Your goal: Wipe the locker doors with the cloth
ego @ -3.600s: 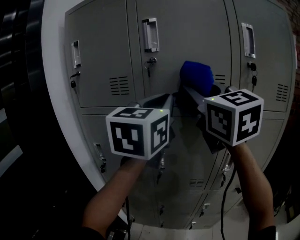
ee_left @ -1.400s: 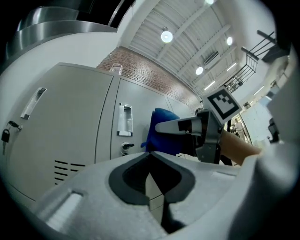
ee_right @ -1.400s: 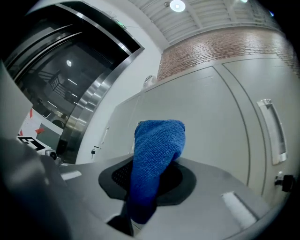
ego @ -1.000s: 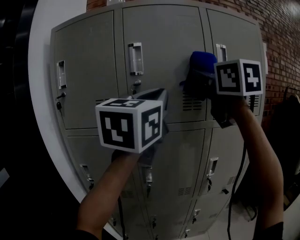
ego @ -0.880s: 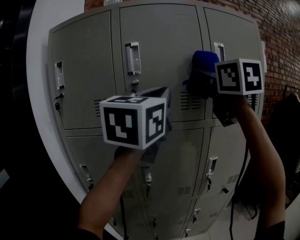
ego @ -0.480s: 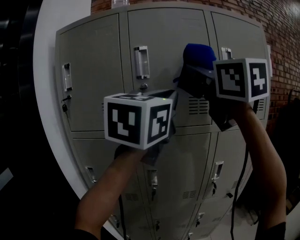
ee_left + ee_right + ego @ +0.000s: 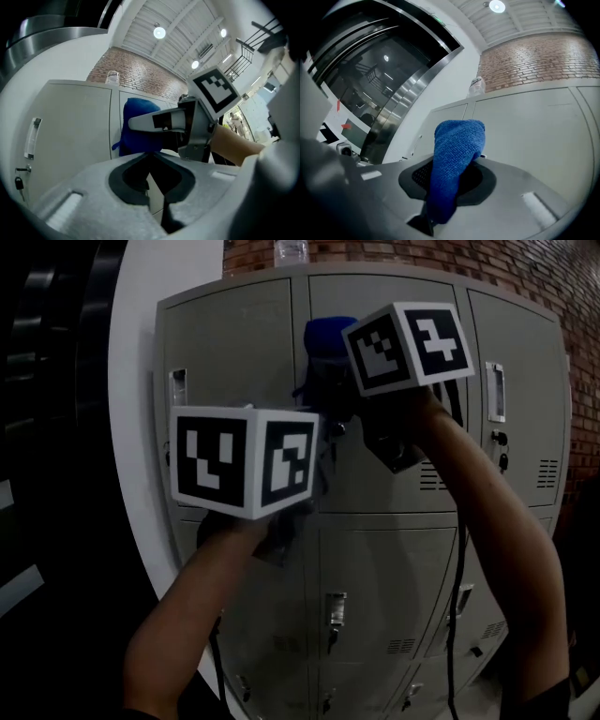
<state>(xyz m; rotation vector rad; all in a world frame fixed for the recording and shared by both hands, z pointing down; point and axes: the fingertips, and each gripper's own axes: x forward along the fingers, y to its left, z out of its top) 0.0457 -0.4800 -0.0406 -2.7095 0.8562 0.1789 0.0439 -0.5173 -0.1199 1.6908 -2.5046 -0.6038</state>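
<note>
Cloth point(image 7: 457, 150), one, blue, pinched in right gripper point(image 7: 446, 185); left gripper point(image 7: 151, 174) closed, empty.

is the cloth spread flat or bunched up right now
Bunched up. The blue cloth stands as a rounded wad pinched between the jaws of the right gripper, with no flat spread-out part showing.

The right gripper point(image 7: 334, 382) covers most of the cloth point(image 7: 325, 334).
</note>
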